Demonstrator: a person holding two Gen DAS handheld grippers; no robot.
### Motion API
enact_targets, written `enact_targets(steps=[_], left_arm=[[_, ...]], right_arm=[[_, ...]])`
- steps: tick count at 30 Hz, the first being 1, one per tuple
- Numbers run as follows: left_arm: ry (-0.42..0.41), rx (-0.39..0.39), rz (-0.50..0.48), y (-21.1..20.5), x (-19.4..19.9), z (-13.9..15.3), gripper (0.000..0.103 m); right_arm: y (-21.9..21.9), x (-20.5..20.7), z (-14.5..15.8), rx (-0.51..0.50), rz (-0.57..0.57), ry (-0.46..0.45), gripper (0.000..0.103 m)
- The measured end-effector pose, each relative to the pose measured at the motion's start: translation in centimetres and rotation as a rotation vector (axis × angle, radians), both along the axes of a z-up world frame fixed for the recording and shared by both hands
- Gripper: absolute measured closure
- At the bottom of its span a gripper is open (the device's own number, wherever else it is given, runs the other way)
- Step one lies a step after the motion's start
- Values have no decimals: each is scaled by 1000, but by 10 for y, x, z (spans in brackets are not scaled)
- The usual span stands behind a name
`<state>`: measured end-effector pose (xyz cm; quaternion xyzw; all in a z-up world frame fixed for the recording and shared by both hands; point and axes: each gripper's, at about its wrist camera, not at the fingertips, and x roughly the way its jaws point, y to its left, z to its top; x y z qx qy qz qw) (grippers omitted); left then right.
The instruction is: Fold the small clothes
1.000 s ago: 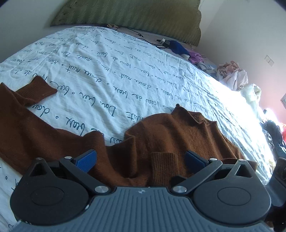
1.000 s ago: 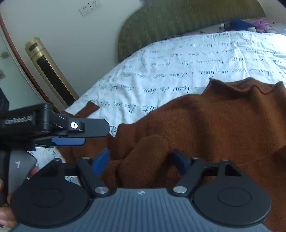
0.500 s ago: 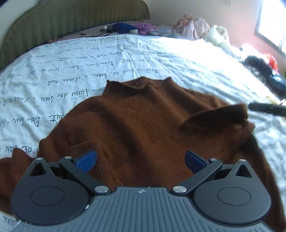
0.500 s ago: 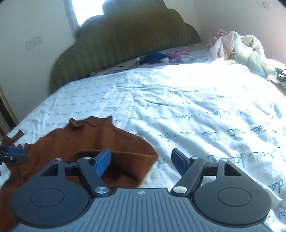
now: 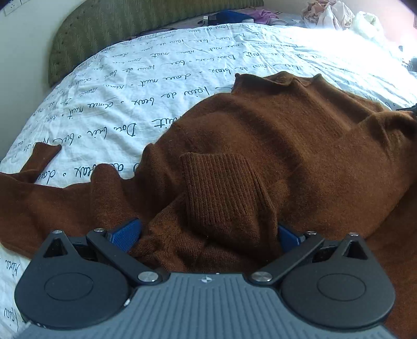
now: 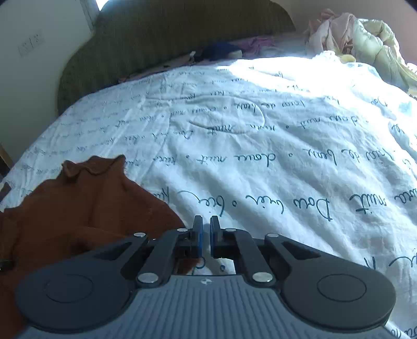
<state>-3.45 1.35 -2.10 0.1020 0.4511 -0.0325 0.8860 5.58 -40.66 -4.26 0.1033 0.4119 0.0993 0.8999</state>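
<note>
The left gripper (image 5: 206, 234) stands wide open astride the ribbed cuff (image 5: 224, 193) of a sleeve folded onto the brown sweater (image 5: 273, 135), probably to pinch it. The right gripper (image 6: 206, 229), just closed on nothing, sits beside the sweater's edge. Beyond, the script-printed bedsheet (image 6: 273, 146) spreads to the green headboard (image 6: 156, 39).

Bed cover (image 6: 286, 161): white, wrinkled, printed with dark handwritten script; sunlit toward the far right.
Headboard (image 6: 166, 39): olive green, padded, with a wavy top edge.
Heap of clothes (image 6: 359, 34): pale pink and cream, far right corner of the bed.
Small items (image 5: 229, 15): blue and purple, beside the headboard.
Wall socket (image 6: 31, 44): white, left of the headboard.
</note>
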Motion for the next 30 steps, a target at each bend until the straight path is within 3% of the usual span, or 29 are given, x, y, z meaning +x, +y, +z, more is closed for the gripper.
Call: enact_targets(steps=[3,4,5,6,7,8,12,14,16,18,20,24,25,27,30], left_arm=[[-75,-5,42,0,-6,21,0],[-99,-37,43,0,-7,31,0],[-116,-82,32,-2,-6,42,0],[-118,-140,10,-7,-1,52,0],[-102,-205,-23,-16,9,60,0],[-78,-270,-69,-28,22,66,0],[41,-404,-330,-115,72,70,0],[113,-427,-421,-163,95,62,0],[173,-425,-493,-207,110,52,0],[260,-429,-525,-239,122,38,0],[376,-423,-531,-262,134,19,4],[390,-303,-519,-280,139,-5,45],[387,-295,-514,-279,141,-9,67],[388,-326,-499,-271,146,-6,97],[351,-403,-483,-261,148,4,98]], right_arm=[[-13,-28,16,149,14,-48,92],[-14,-44,22,177,23,-60,79],[-12,-61,27,172,42,-78,56],[-9,-74,29,163,48,-98,40],[-3,-90,30,160,63,-123,14],[1,-98,29,158,87,-127,13],[17,-109,15,197,96,-129,15],[23,-104,5,184,75,-93,45],[24,-101,-6,209,73,-75,59],[24,-104,-11,214,60,-83,60],[24,-106,-12,228,60,-91,69],[29,-109,-11,206,67,-112,81],[32,-110,-10,192,72,-118,84],[35,-112,-9,164,82,-127,87],[34,-115,-5,139,82,-133,89]])
